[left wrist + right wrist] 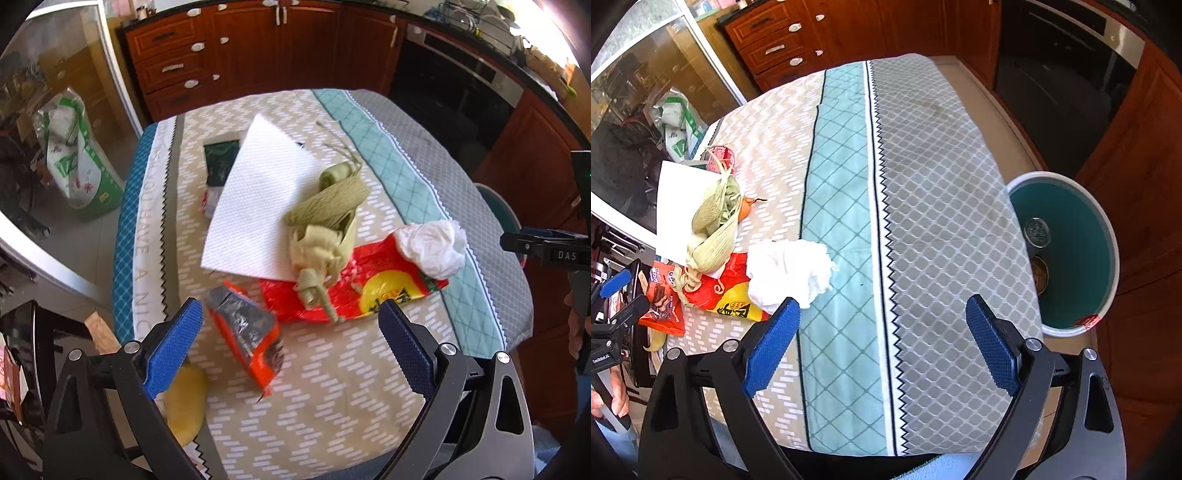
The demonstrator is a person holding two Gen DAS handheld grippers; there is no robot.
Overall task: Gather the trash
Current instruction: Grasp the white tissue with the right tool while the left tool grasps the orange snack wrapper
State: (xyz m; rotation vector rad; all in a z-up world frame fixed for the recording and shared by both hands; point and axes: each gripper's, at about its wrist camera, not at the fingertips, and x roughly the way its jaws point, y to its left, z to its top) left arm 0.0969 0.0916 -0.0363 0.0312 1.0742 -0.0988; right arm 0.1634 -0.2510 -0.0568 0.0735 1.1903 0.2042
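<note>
Trash lies on the clothed table [332, 406]: a flat white paper towel [255, 206], corn husks [325, 221], a red and yellow wrapper [354, 295], a crumpled white tissue [432, 247] and an orange snack wrapper [243, 339]. My left gripper [288, 347] is open above the orange wrapper, its pads clear of it. My right gripper [882, 345] is open over bare cloth, with the tissue [790, 269] just beyond its left fingertip. A teal bin [1112, 258] with a white rim stands off the table's right side.
A dark green packet [219, 158] peeks from under the towel, and a yellow peel [184, 402] lies at the near left edge. Wooden cabinets [258, 48] and an oven [1063, 74] stand behind. The bin holds two round items. A glass door [55, 110] is at left.
</note>
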